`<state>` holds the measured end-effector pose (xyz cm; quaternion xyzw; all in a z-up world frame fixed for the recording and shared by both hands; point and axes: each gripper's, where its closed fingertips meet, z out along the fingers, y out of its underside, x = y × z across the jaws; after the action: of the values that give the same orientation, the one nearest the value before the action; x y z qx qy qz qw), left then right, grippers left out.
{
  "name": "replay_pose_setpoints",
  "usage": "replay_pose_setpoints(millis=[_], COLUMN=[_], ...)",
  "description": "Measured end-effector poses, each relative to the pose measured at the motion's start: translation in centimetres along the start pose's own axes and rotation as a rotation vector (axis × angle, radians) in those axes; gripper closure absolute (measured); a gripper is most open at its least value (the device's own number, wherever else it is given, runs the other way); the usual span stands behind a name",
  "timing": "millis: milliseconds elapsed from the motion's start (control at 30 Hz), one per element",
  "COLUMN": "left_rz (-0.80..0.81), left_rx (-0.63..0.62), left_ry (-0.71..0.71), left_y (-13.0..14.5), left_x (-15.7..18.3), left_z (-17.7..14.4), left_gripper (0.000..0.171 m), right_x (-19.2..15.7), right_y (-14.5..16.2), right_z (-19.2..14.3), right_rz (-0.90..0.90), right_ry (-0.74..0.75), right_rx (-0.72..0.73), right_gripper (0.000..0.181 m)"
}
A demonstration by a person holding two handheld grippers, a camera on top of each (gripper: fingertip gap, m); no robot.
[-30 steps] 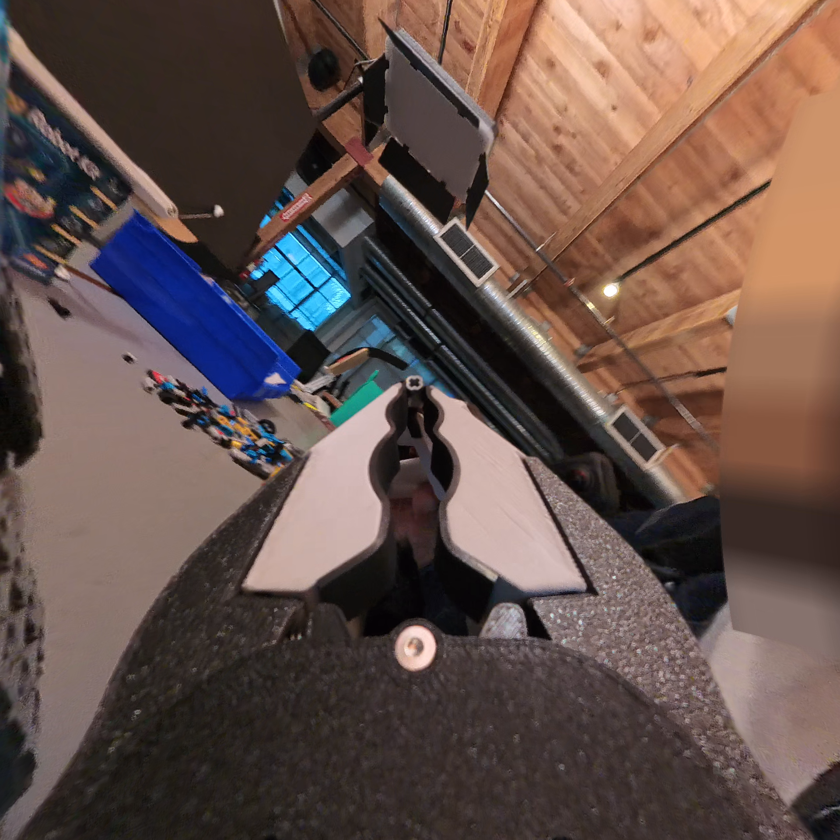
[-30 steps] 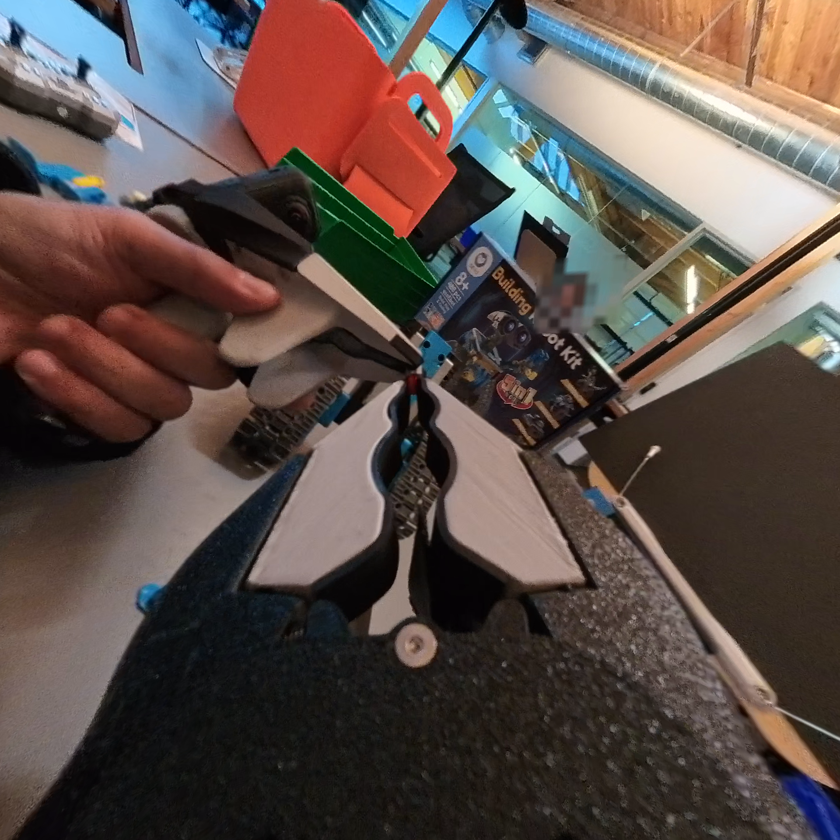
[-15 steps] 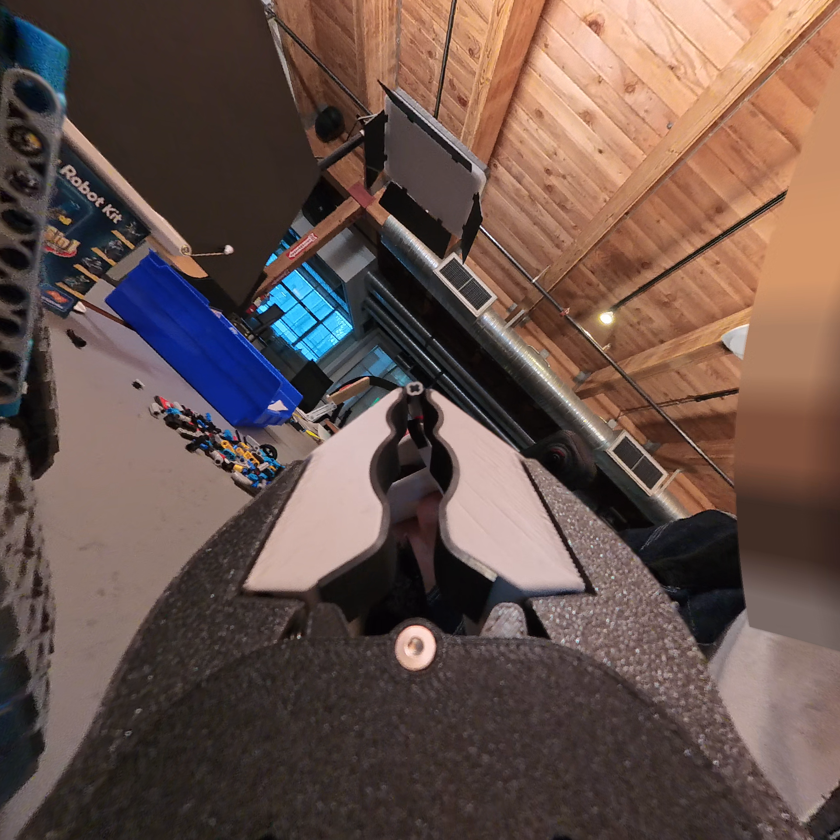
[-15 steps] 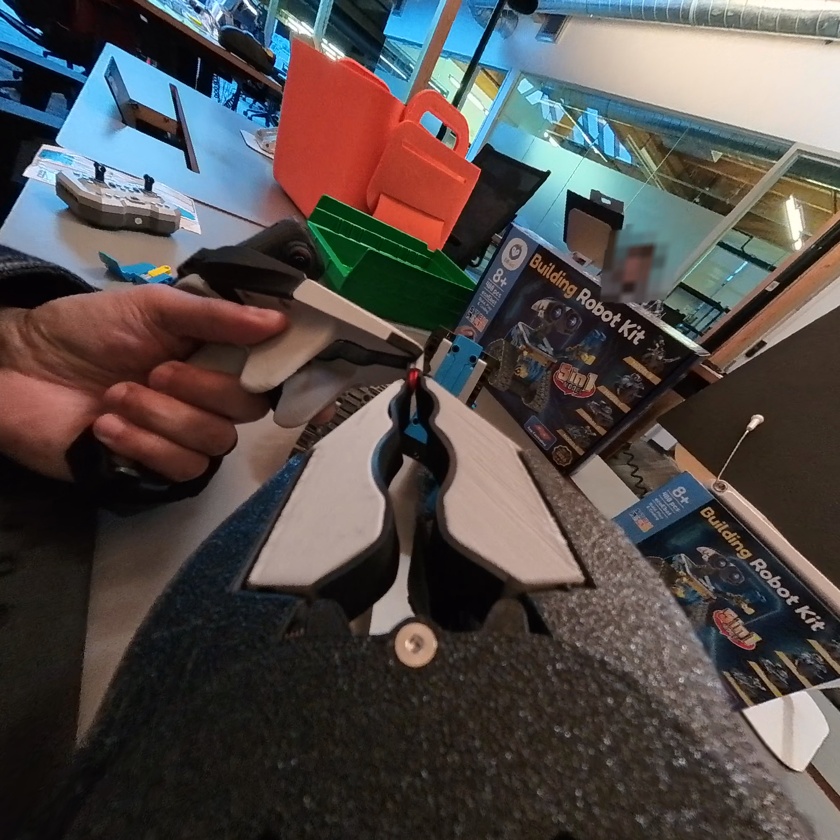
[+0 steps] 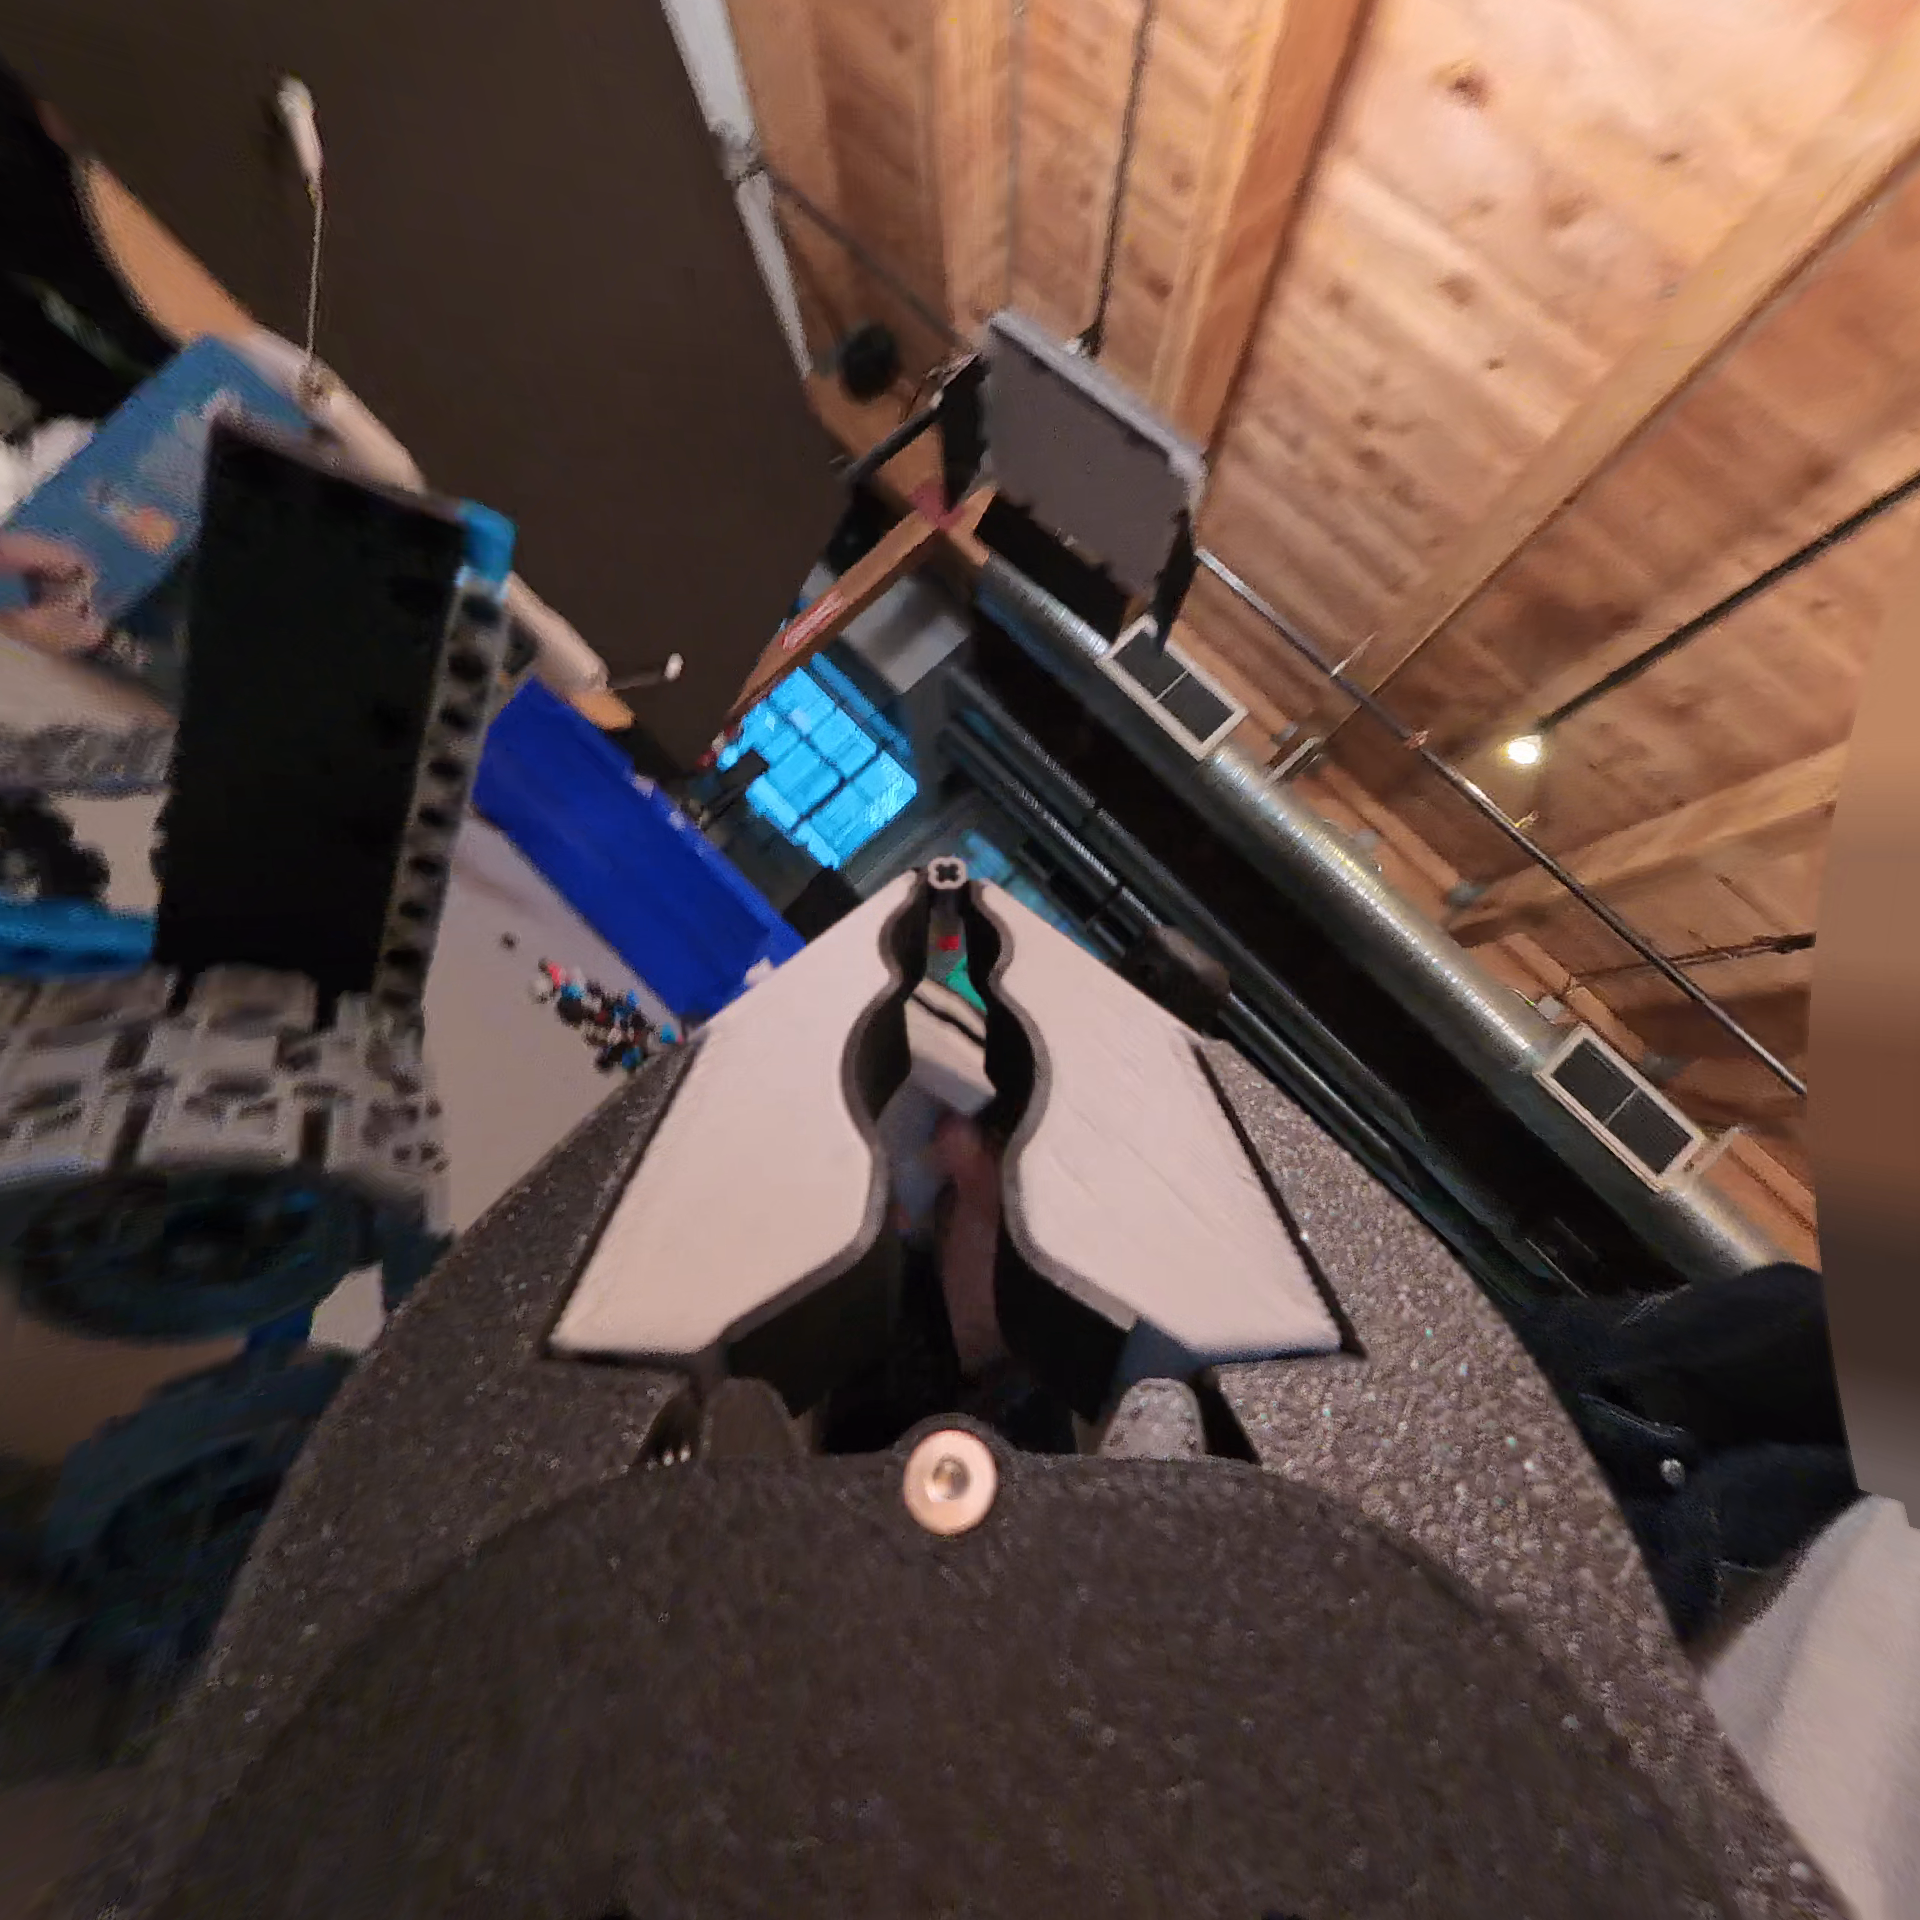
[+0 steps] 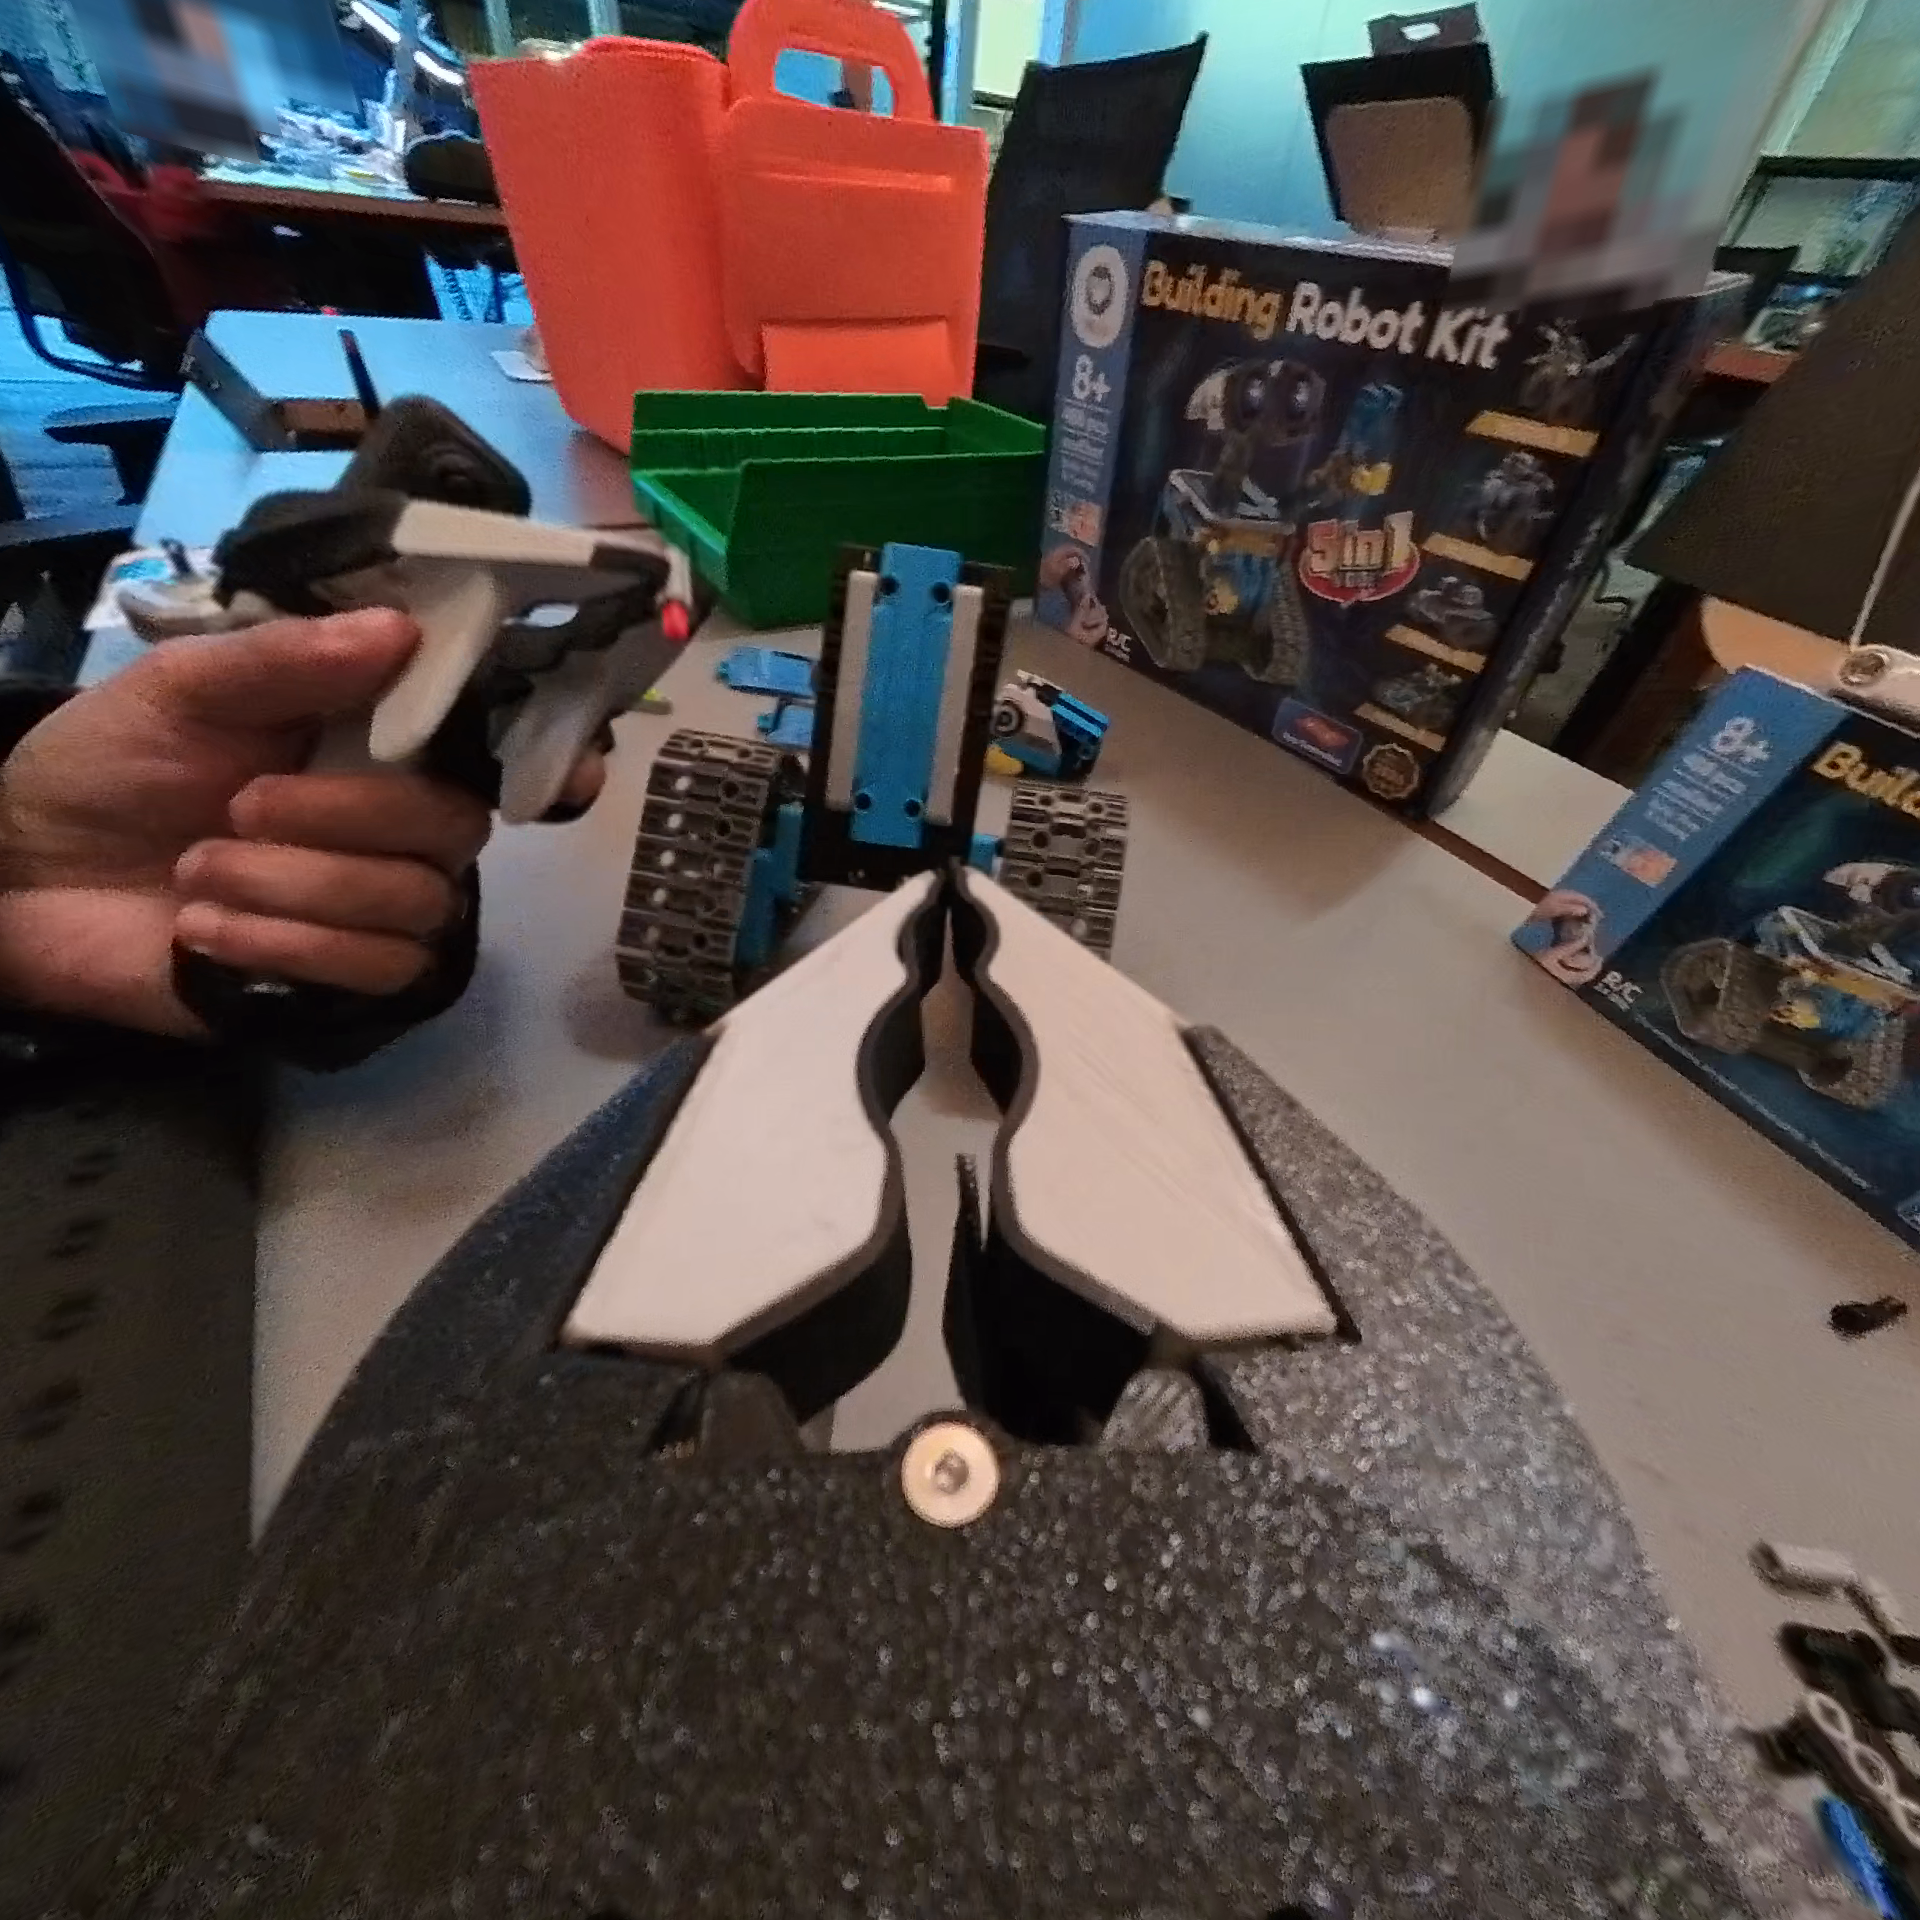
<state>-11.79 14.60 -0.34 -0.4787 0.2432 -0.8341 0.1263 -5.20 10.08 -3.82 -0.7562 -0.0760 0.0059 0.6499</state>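
Observation:
My left gripper (image 5: pixel 943 891) points up toward the wooden ceiling and is shut on a small pin (image 5: pixel 945 873) with a cross-shaped end and a red part. In the right wrist view a hand holds this gripper (image 6: pixel 665 597) at the left, above the table, with the red pin (image 6: pixel 675 620) at its tip. My right gripper (image 6: pixel 948 883) has its tips together with nothing seen between them. Just beyond it a blue, black and grey tracked robot model (image 6: pixel 883 769) stands on the grey table (image 6: pixel 1299 987). The model also shows blurred at the left of the left wrist view (image 5: pixel 312 831).
Behind the model are a green tray (image 6: pixel 831 488), an orange bag (image 6: pixel 727 218) and a robot kit box (image 6: pixel 1330 499); a second box (image 6: pixel 1745 935) lies at the right. Loose parts lie at the right edge (image 6: pixel 1860 1725). A blue bin (image 5: pixel 613 842) and small pieces (image 5: pixel 603 1013) show in the left wrist view. About 10 cm separates my left fingertips from my right.
My right gripper has drawn back and levelled, so the whole model now shows. The left gripper with its pin has moved left, away from the right gripper's tips. The left view has swung toward the model.

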Motion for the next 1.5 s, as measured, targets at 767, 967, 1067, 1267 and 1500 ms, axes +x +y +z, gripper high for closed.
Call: replay_pose_setpoints(millis=[767, 967, 1067, 1267, 1500], left_rz=[1.316, 1.285, 1.280, 1.283, 1.165], left_rx=[-0.541, -0.620, -0.617, -0.612, -0.521], left_ry=[-0.326, -0.316, -0.305, -0.318, -0.161], left_y=[9.0, 10.4, 10.6, 10.4, 10.6], left_x=[-0.9, -1.7, -1.5, -1.6, 1.3], left_z=[1.6, 1.7, 1.8, 1.8, 2.3], left_gripper=[0.166, 0.166, 0.166, 0.166, 0.166], right_x=[5.5, 6.9, 5.5, 4.5, 4.6], right_y=[-0.3, 10.3, 14.0, 16.8, 15.8], right_z=[-10.4, -27.0, -29.4, -27.0, -23.3], right_rz=[0.139, 0.244, 0.328, 0.297, 0.292], right_ry=[0.092, 0.239, 0.293, 0.333, 0.343], right_rx=[-0.137, -0.632, -0.678, -0.782, -0.787], right_gripper=[0.172, 0.151, 0.147, 0.141, 0.171])
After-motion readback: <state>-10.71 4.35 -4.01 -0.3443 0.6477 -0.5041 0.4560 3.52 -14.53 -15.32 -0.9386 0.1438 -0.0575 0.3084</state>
